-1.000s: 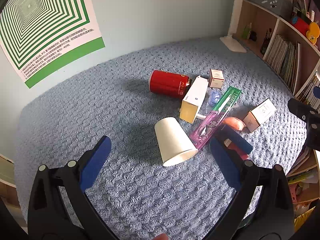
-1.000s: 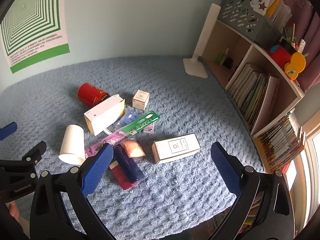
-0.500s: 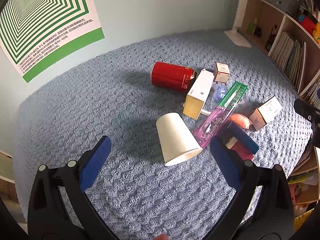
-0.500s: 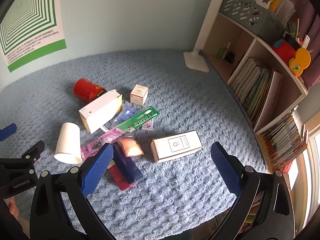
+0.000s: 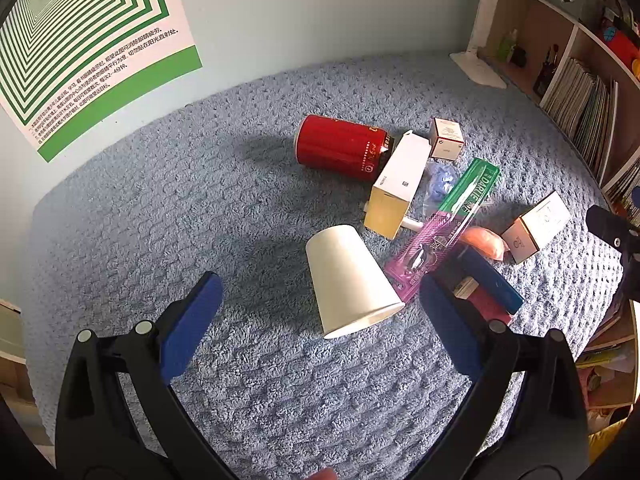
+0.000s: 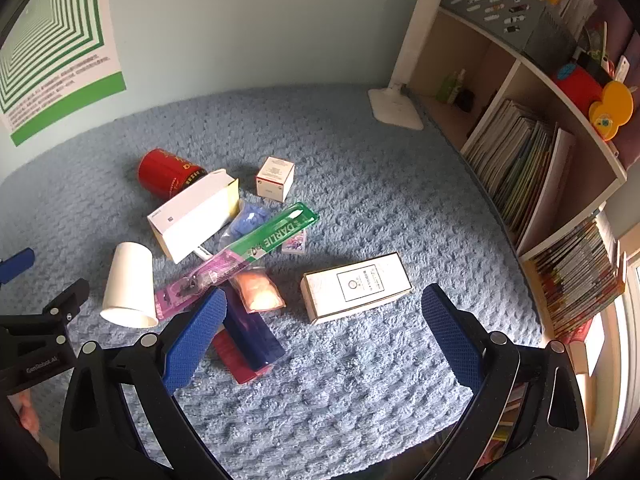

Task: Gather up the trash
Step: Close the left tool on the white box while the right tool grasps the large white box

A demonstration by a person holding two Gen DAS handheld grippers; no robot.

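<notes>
Blue towelling cloth covers the surface, and the trash lies on it in a loose heap towards the shelf side. Both pairs of tongs stand wide apart and grip nothing: the left gripper hangs above the cloth with a white paper cup lying on its side between its blue pads, mouth towards the camera, and the right gripper hangs above the near edge of the heap. A red can lies on its side at the far end of the pile, touching a long white box whose open end faces away from the can. Just beyond that box sits a small white cube box, and beside it a crumpled blue wrapper. A green and pink toothbrush pack lies slantwise across the middle, one end near the cup. Close under it are an orange packet and a dark blue box resting on a red box. A flat white box with a printed label lies apart from the rest, between the right gripper's pads in the right wrist view. A white lamp base stands at the far corner by the shelf, and a green striped poster hangs on the wall.
</notes>
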